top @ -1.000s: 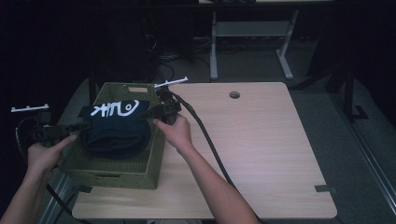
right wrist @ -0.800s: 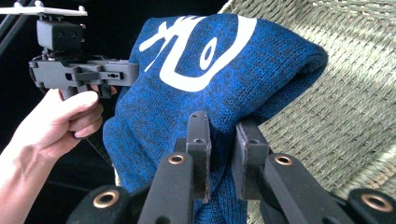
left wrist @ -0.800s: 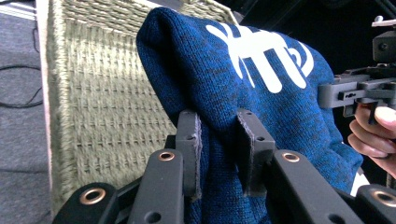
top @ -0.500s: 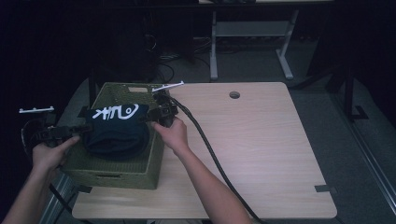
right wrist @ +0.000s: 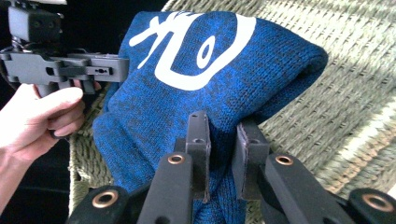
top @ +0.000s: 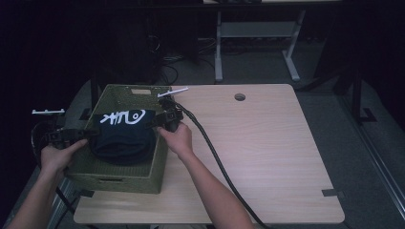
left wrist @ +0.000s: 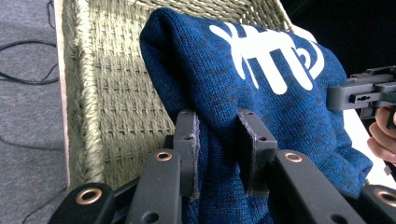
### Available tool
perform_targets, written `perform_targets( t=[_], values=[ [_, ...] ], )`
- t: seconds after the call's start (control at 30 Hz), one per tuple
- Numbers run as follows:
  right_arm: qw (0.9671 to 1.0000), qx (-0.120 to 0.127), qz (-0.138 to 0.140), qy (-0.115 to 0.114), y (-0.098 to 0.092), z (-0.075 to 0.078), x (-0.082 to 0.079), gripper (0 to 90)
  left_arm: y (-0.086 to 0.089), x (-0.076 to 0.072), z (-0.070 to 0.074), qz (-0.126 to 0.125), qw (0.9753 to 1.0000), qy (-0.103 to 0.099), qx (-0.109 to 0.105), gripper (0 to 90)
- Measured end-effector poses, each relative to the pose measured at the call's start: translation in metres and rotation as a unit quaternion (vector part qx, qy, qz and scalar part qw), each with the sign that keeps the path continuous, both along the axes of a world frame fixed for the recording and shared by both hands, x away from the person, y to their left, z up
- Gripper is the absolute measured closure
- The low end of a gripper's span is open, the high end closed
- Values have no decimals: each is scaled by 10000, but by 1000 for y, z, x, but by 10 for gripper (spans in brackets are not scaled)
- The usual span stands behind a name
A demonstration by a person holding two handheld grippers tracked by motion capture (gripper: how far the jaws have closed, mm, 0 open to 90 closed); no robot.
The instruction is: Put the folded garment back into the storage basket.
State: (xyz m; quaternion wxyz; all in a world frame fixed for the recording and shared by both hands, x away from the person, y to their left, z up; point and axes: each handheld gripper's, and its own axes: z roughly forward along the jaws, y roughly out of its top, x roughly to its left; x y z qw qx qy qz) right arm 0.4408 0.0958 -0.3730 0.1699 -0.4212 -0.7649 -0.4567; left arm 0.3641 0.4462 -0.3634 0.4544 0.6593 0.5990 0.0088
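1. The blue garment point(top: 123, 136) hung folded over the basket point(top: 117, 174), pinched at each side; compared with a second before, it sat a little lower, towards the basket's interior.
2. The left gripper point(left wrist: 219, 140) was clamped on a fold of cloth at its left edge.
3. The right gripper point(right wrist: 223, 140) likewise pinched cloth at the right edge.
4. Both hands had shifted slightly towards the person. Judgement: lowering into the basket was under way, release pending.
5. The basket stood at the table's point(top: 267, 143) left end.

A dim lab or office workroom. Behind the wooden desk point(top: 267, 143) with its cable hole point(top: 239, 97) stand a metal table frame point(top: 253, 43) and loose cables point(top: 186, 47) on grey carpet point(top: 329, 100).
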Motion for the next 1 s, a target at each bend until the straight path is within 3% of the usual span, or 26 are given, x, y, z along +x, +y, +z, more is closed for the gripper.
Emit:
perform_targets(
  t=[0.53,0.73,1.0],
  values=[
    [9999,-132,-84,13,2,-8,4,763,-5,12,-1,147,9992,231,276,707],
    [9996,-236,-138,-36,1,-6,4,695,-8,12,0,286,9981,142,532,632],
    [9989,-309,-250,-243,-3,2,2,667,-7,11,3,351,9981,80,497,629]
  ],
)
